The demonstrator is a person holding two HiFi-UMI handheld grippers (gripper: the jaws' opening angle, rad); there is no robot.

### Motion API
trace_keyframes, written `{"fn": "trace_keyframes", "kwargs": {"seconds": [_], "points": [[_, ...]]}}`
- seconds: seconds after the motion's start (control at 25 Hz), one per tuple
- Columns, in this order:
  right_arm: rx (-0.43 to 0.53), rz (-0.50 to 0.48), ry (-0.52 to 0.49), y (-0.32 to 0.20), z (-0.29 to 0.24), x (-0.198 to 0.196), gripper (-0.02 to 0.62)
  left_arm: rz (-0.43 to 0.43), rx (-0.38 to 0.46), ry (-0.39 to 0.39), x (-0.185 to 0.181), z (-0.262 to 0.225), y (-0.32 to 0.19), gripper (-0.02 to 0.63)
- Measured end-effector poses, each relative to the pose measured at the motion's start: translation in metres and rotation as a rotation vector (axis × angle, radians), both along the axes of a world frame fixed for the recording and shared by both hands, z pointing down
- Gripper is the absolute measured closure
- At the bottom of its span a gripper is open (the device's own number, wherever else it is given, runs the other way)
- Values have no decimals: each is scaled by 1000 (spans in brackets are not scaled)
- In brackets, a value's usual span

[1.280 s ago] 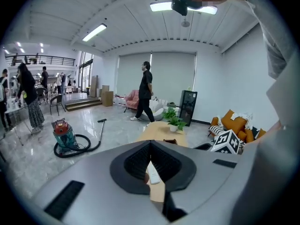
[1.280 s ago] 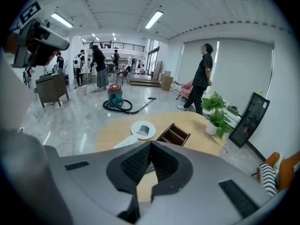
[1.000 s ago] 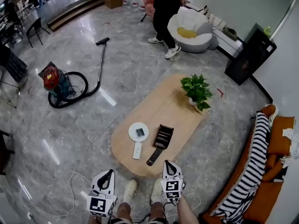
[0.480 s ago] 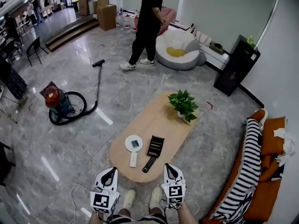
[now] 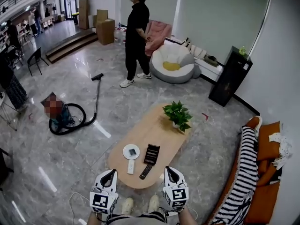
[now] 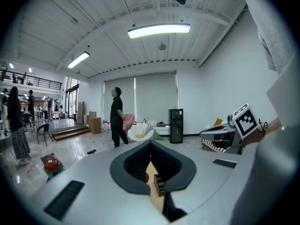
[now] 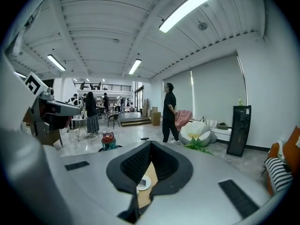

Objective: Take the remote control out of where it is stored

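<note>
Both tools are staying clear of the work: the left tool (image 5: 109, 173) and the right tool (image 5: 168, 170) are showing jaws closed together, gripping nothing, and are hanging short of the near edge of the surface (image 5: 154, 130). The black remote (image 5: 146, 171) is lying outside the dark holder (image 5: 151, 154), just beside it and close to that near edge. In my judgement a careless reach is risking a knock over the edge, or a dragged holder. The white remote (image 5: 131, 166) and the round white dish (image 5: 131, 152) are inviting a wrong pick. The potted plant (image 5: 177, 115) is occupying the far end. Nothing is blocking the approach.
</note>
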State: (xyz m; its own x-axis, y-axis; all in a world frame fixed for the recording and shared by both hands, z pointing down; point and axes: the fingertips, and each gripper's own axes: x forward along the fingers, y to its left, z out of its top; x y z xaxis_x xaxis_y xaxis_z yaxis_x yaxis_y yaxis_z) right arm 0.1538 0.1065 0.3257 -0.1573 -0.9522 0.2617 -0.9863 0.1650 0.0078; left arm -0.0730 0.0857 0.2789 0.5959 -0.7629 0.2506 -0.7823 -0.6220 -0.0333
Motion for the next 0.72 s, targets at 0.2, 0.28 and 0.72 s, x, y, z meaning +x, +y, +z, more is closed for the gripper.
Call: {"fn": "trace_keyframes", "kwargs": {"seconds": [0.2, 0.28, 0.72], "points": [[50, -1, 1, 8, -28, 2, 588, 9, 32, 25, 2, -21, 4, 600], [67, -5, 4, 10, -36, 0, 588, 8, 39, 30, 0, -25, 6, 600], [126, 19, 13, 18, -59, 6, 588, 3, 67, 61, -4, -33, 0, 600]]}}
